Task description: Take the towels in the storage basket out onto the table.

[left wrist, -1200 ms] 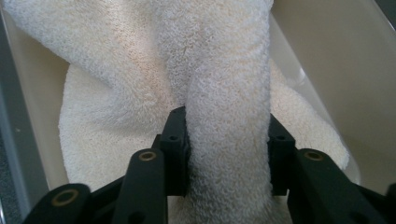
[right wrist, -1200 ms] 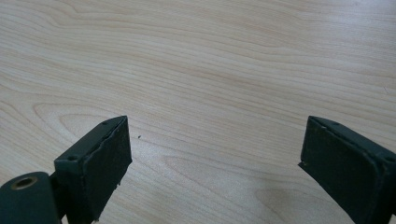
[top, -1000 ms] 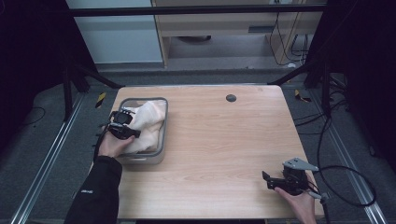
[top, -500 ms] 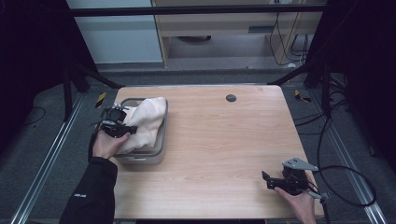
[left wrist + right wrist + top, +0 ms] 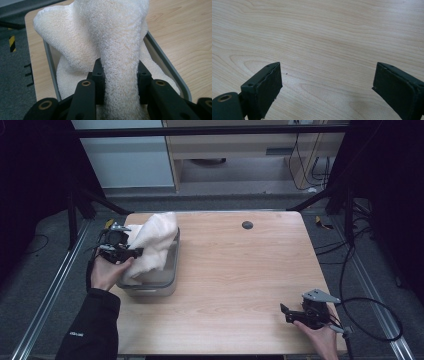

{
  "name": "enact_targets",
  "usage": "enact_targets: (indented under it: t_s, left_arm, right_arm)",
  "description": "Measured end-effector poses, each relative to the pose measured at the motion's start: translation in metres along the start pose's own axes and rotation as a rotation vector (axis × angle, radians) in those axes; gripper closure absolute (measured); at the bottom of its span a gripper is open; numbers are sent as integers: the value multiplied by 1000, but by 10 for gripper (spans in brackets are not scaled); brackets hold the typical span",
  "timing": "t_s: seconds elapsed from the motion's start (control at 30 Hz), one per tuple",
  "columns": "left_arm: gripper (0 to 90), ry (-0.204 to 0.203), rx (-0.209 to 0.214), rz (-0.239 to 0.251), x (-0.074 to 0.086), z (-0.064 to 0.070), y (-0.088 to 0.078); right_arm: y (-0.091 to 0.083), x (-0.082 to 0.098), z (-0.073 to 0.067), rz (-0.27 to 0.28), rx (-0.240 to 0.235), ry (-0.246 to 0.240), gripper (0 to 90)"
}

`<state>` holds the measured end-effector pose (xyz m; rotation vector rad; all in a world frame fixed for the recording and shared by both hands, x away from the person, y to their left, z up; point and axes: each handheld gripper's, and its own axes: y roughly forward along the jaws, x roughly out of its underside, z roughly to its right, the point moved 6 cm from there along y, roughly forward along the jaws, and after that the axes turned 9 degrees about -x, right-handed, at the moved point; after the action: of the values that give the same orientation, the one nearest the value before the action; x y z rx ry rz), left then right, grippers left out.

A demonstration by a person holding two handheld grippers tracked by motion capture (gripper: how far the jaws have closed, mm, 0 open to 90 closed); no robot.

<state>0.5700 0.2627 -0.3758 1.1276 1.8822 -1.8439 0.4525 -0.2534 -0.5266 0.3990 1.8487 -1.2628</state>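
High view, left tool (image 5: 131, 253): clenched on the towel (image 5: 152, 242); it has drawn back toward the left edge of the bench (image 5: 240, 280) over the last second, and the towel now stands higher out of the tray (image 5: 172, 270).
High view, towel: bunched and raised, its lower part in the tray at the far-left of the bench, its top leaning toward the far-right corner of the tray.
High view, meaning: I judge the towel is being lifted out of the tray, about half free.
High view, right tool (image 5: 286, 314): at the near-right corner, unmoved, well apart from the tray.
High view, writing: small white print on the sleeve (image 5: 82, 332), too small to read.
Left gripper view, left tool (image 5: 119, 82): its 2 jaws pinch a thick fold of towel (image 5: 117, 45); tray rim (image 5: 165, 62) runs beside it.
Right gripper view, right tool (image 5: 327, 87): released, jaws wide apart over bare bench (image 5: 324, 37).
Brands: none readable.
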Motion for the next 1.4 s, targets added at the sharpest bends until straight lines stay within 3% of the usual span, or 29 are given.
enact_targets:
  t_s: [0.4,1.4]
  left_arm:
    - [682,15,12,60,-16,2,-29]
    - [681,117,84,118,-42,43,-72]
  right_arm:
    - [0,0,0,0,2,-2,83]
    - [-1,0,-1,6,-2,7,82]
